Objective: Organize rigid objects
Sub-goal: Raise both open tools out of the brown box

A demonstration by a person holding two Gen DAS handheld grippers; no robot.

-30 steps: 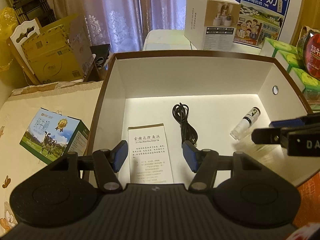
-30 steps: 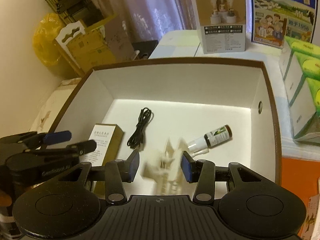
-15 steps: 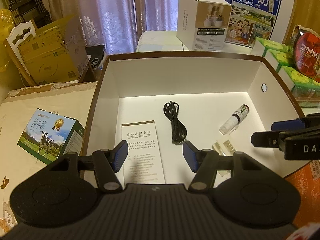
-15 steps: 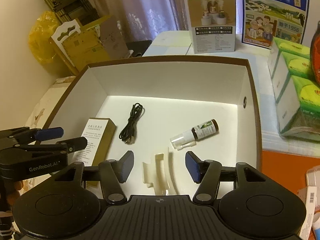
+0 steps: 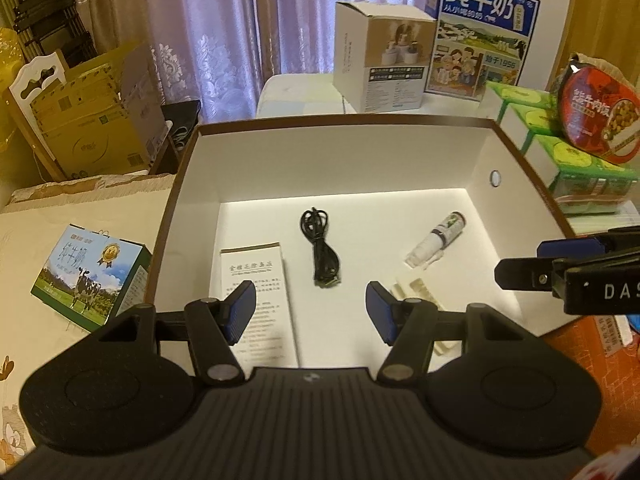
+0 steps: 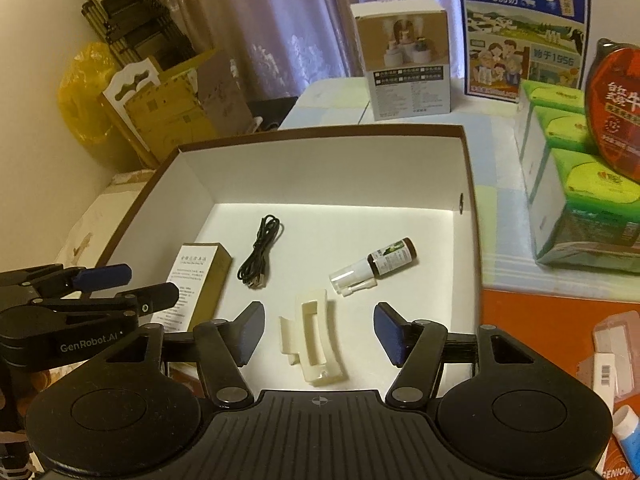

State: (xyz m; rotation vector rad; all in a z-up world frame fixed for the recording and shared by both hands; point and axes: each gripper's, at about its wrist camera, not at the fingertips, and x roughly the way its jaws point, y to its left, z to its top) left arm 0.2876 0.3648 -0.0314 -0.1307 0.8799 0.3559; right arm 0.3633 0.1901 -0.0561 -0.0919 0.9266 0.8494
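A white-lined storage box (image 6: 466, 168) with a brown rim holds four things on its floor. A cream plastic clip (image 6: 314, 342) lies nearest, between the spread, empty fingers of the right gripper (image 6: 319, 334). Beside it lie a small spray bottle (image 6: 374, 266), a coiled black cable (image 6: 260, 254) and a narrow printed carton (image 6: 198, 284). The left gripper (image 5: 311, 312) hovers over the box's near edge, spread wide and empty.
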